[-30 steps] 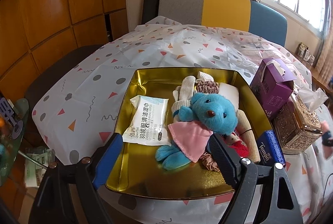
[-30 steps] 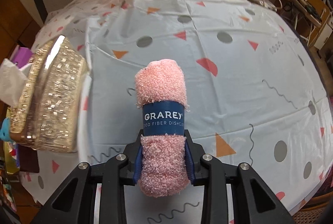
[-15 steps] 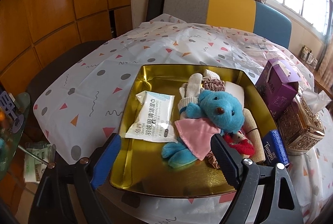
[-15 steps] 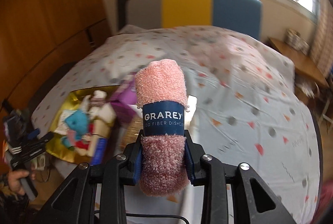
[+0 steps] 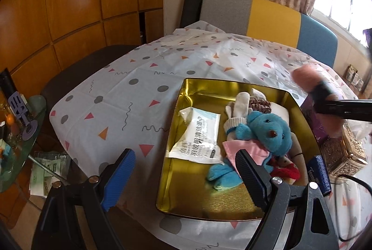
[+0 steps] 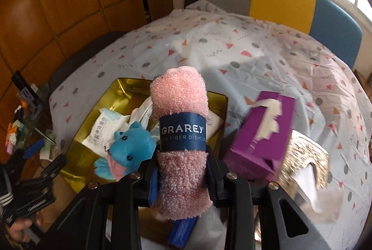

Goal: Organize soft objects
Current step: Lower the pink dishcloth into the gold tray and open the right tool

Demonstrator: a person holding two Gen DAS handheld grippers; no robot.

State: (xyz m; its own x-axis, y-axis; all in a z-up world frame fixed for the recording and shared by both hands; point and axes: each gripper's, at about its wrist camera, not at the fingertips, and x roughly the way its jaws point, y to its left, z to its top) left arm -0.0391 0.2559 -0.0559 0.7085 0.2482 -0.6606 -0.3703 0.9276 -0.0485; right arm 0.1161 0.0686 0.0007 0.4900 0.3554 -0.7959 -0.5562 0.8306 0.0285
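A gold tin tray [image 5: 200,208] on the table holds a blue teddy bear [image 5: 269,133], a wet-wipe pack [image 5: 197,136], a white glove [image 5: 239,106] and other soft items. My left gripper [image 5: 183,178] is open and empty, just in front of the tray's near edge. My right gripper [image 6: 183,168] is shut on a rolled pink dishcloth [image 6: 181,120] with a blue paper band, held in the air above the tray [image 6: 121,89]. The dishcloth shows blurred at the right of the left wrist view [image 5: 309,80].
A purple tissue box [image 6: 262,129] and a gold ornate tissue holder [image 6: 304,157] stand right of the tray. A blue Tempo pack [image 5: 318,173] lies at the tray's right edge. A multicoloured chair [image 5: 267,15] stands behind the table. A glass side table [image 5: 18,133] is at left.
My right gripper has swung left with the dishcloth, from over the bare tablecloth to above the tray. My left gripper has pulled back a little from the tray.
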